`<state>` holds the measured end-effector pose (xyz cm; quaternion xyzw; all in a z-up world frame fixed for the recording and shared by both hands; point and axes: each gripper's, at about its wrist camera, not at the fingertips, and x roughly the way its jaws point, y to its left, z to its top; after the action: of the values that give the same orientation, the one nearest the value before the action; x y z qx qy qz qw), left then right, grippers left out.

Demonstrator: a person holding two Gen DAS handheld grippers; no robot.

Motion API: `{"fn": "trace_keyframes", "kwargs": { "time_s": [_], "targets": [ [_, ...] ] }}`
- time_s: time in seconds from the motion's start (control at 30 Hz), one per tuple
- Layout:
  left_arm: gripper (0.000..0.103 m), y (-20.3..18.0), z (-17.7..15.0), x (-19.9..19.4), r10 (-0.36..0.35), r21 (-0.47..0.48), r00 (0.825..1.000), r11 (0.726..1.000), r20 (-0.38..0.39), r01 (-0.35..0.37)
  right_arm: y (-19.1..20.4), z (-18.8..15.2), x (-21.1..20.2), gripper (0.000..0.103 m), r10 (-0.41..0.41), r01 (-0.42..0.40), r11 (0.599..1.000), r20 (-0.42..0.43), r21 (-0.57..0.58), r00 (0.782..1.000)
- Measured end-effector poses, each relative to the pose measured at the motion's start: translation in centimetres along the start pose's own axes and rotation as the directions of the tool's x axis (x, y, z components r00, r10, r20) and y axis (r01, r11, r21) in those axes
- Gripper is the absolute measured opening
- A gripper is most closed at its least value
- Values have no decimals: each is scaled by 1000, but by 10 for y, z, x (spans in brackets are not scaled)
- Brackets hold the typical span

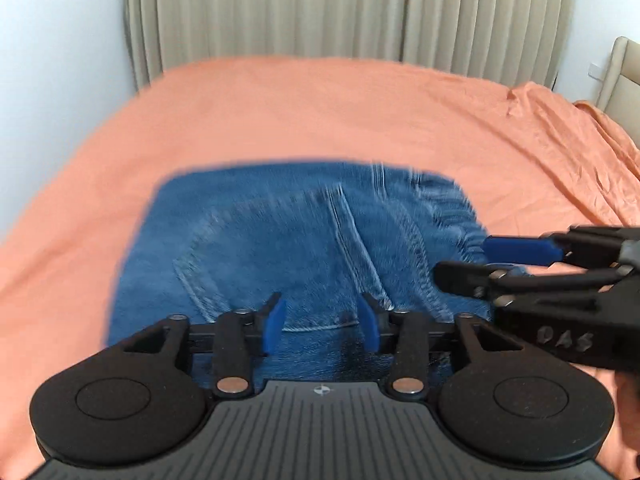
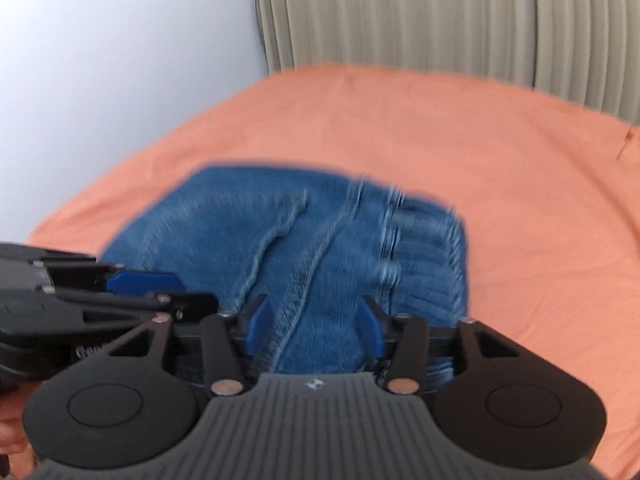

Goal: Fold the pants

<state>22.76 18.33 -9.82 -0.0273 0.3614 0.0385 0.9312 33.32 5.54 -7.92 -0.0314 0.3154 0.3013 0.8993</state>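
Jeans (image 1: 288,240) lie folded in a compact stack on the bed (image 1: 320,120). Our left gripper (image 1: 320,322) and right gripper (image 2: 314,326) are both spread, nothing pinched, above the near edge. Risk: a finger snags denim and drags the top layer, undoing the fold.

- The pants (image 1: 288,248) in front of me are mid-blue denim, with paler, washed-out blue stitching along the seams and the pocket curve.
- The bedsheet (image 1: 320,120) beneath them is a plain salmon orange, with no print.
- My left gripper (image 1: 322,322) is matte black with bright blue pads and silver pivot pins; its grey housing is ribbed with fine lines.
- My right gripper (image 2: 314,324) has the same black, blue and silver scheme.
- The curtain (image 1: 280,8) is beige, striped by its vertical pleats.
- The wall (image 2: 120,60) is a pale bluish white.
- The headboard (image 1: 624,68) is cream.
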Motion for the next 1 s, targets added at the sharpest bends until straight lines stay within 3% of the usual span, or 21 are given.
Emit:
{"fn": "trace_keyframes", "kwargs": {
  "time_s": [0.13,0.2,0.27,0.43,0.57,0.7,1.0],
  "targets": [
    [63,-5,5,-54,61,-26,996,998,58,-60,15,11,-55,58,-19,21,1000,80,-17,997],
    [73,-10,6,-86,103,-29,989,994,102,-101,25,10,-89,68,-26,32,999,148,-34,989],
    [83,-13,3,-116,146,-34,979,989,140,-142,37,8,-120,70,-43,53,997,187,-49,981],
    [91,-23,-15,-180,235,-59,951,972,200,-228,59,-8,-188,78,-54,63,998,258,-28,965],
    [91,-27,-38,-218,279,-83,930,960,240,-267,74,-29,-228,79,-86,91,996,268,-7,959],
    [91,-33,-61,-233,313,-89,919,950,239,-301,83,-54,-254,79,-100,96,995,289,27,952],
    [91,-51,-100,-224,314,-74,936,949,158,-305,100,-109,-260,79,-132,126,991,242,42,961]
  ]
}}
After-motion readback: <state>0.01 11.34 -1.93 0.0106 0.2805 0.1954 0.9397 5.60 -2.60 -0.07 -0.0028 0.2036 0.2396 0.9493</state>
